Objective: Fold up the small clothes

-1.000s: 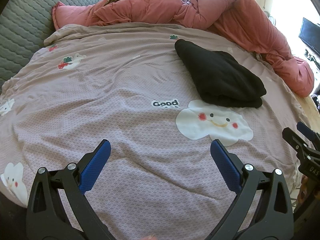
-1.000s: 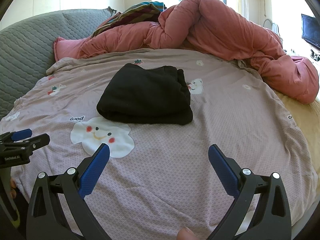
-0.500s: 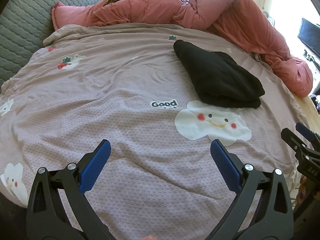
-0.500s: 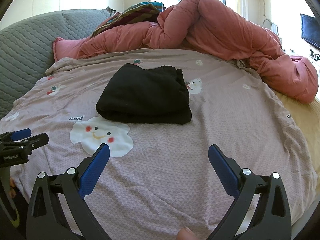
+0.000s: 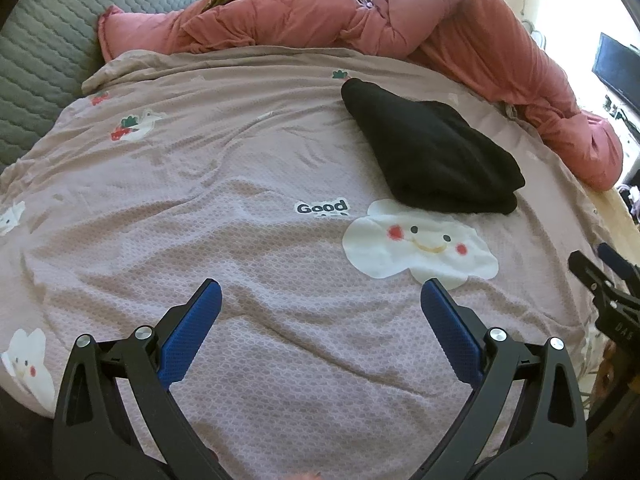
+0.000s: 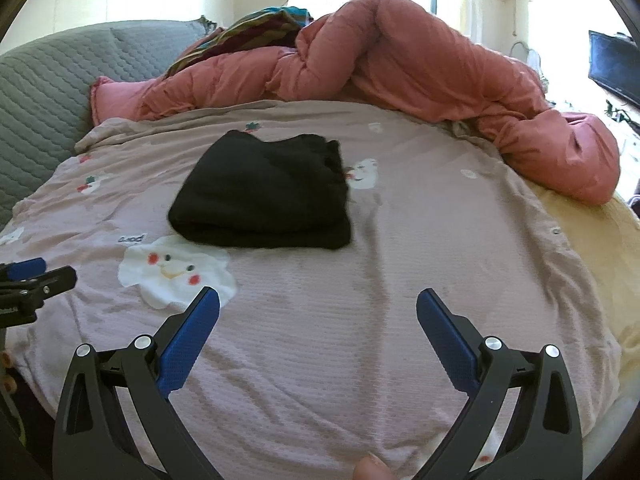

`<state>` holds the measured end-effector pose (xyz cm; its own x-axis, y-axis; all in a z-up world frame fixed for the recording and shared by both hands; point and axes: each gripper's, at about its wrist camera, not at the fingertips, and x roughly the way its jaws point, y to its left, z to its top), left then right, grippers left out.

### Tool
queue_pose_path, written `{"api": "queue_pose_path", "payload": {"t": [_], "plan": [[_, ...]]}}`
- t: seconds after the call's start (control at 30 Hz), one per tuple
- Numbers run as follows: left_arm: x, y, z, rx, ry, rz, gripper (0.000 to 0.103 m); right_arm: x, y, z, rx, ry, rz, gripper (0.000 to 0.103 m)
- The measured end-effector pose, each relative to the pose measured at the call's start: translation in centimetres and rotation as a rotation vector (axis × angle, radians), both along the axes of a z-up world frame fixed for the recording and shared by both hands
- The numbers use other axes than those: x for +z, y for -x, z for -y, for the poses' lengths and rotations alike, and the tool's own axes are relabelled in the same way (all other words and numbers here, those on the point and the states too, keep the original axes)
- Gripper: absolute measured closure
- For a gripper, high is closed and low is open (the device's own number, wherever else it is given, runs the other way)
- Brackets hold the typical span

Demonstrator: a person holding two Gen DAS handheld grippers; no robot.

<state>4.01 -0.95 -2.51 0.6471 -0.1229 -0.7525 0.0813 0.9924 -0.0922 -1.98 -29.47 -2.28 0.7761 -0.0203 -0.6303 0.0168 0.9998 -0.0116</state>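
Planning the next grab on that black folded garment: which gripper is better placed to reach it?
Right, probably. From the right gripper the black garment lies almost straight ahead of its open fingers; from the left gripper it sits off to the right.

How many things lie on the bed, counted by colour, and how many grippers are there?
Black: 1, the folded black garment
Pink-red: 1, the bunched duvet
Striped, many colours: 1, the striped cloth
Grippers: 2, left gripper and right gripper, both open
Total: 5
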Motion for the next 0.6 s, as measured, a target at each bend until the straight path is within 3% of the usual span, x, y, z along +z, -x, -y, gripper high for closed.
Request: {"api": "queue_pose_path", "payload": {"t": [0.17, 0.33, 0.47, 0.6], "plan": [[-0.5, -0.3, -0.6, 0.036, 0.011, -0.033, 0.01, 0.1, 1.7, 4.8, -0.183, 0.021, 0.004, 0.005], [0.2, -1.2, -3.7, 0.096, 0.078, -0.033, 0.01, 0.1, 6.5, 14.6, -0.532, 0.027, -0.02, 0.005], [0.6, -3.4, -9.5, 0.195, 0.116, -0.055, 0.01, -1.5, 12.1, 23.9, -0.874, 0.053, -0.062, 0.005], [0.6, -6.4, -18.2, 0.385, 0.052, -0.079, 0.01, -4.6, 17.1, 31.6, -1.152, 0.079, -0.175, 0.005]]}}
